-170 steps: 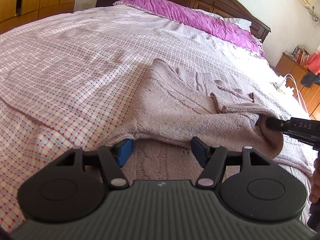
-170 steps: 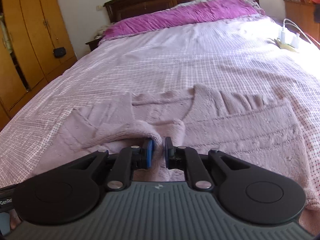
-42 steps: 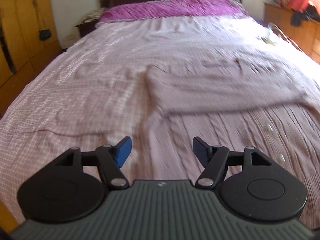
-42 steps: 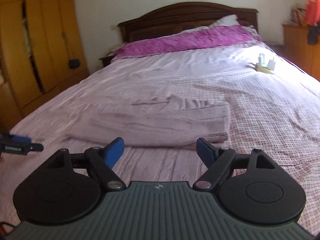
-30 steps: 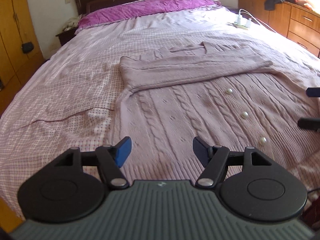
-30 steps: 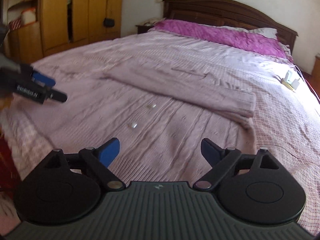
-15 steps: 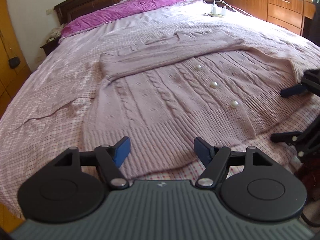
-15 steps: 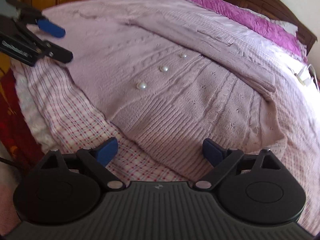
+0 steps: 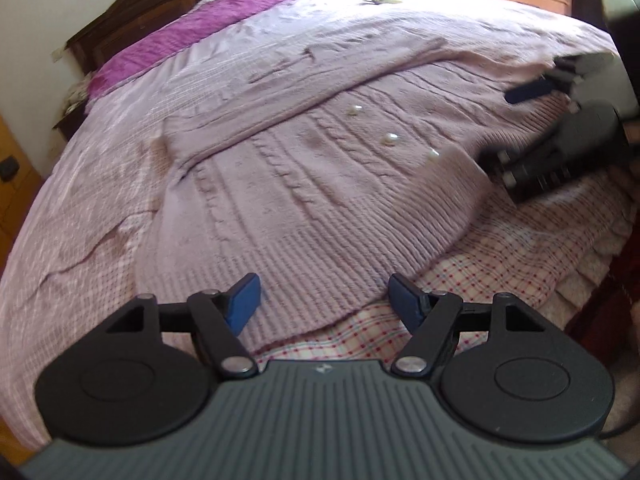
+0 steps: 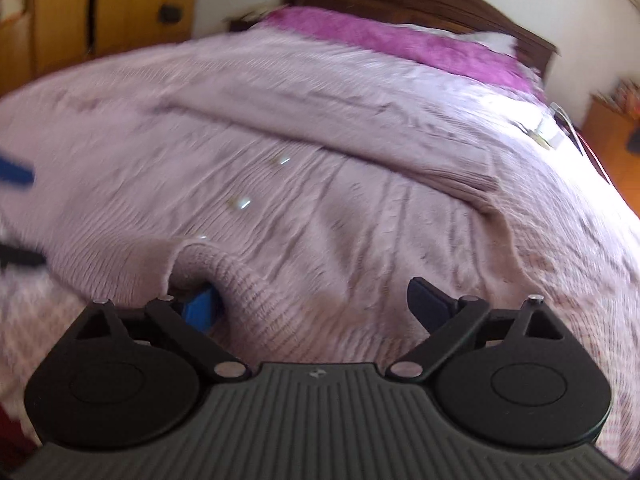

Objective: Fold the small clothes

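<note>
Pale pink cable-knit cardigan with pearl buttons [image 9: 320,168] lies flat on the bed with the pink checked cover [image 9: 500,248], sleeves folded across its top, hem toward both grippers. Long axis runs straight ahead from the fingers, toward the purple pillows [image 9: 224,16].

Left gripper [image 9: 324,300]: fingers wide apart, holding nothing, hovering just over the ribbed hem's left part.

Right gripper [image 10: 312,300]: fingers spread wide, not clamped. Hem edge is bunched up over its left finger [image 10: 200,304], the other finger above the knit. Looks nearer to a grasp.

No containers in view. Likely next step: pinch both hem corners and fold away toward the sleeves.
</note>
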Demonstrator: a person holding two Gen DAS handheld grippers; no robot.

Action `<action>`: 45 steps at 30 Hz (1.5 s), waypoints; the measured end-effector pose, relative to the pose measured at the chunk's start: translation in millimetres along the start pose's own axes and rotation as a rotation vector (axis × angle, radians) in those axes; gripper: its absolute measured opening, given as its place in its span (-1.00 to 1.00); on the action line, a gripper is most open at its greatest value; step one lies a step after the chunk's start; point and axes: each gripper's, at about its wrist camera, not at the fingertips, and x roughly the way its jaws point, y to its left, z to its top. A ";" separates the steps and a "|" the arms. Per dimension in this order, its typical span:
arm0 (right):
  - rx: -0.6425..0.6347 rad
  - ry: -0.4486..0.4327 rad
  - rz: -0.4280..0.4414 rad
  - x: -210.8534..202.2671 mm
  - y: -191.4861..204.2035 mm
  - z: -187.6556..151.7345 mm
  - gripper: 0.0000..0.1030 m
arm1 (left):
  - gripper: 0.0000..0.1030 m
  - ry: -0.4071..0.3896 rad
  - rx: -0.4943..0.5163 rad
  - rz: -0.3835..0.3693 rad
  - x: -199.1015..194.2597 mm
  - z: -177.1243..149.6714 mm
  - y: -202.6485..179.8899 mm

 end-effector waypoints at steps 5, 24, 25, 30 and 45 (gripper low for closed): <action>0.099 -0.018 0.004 -2.4 -16.1 3.3 0.89 | 0.40 -0.006 0.053 0.004 11.5 7.5 -10.4; -0.152 -0.021 -0.172 -25.6 -18.4 -34.0 0.84 | 0.44 -0.058 0.028 0.198 45.6 8.3 17.3; -0.164 -0.017 -0.172 -24.2 -16.6 -34.4 0.84 | 0.44 -0.064 0.032 0.203 46.1 6.8 16.0; -0.209 -0.041 -0.155 -26.7 -13.9 -33.8 0.45 | 0.42 -0.092 0.034 0.216 44.1 3.1 13.8; -0.097 -0.161 -0.104 -28.3 -30.3 10.1 -0.82 | -0.85 -0.147 -0.118 0.129 29.9 37.7 36.6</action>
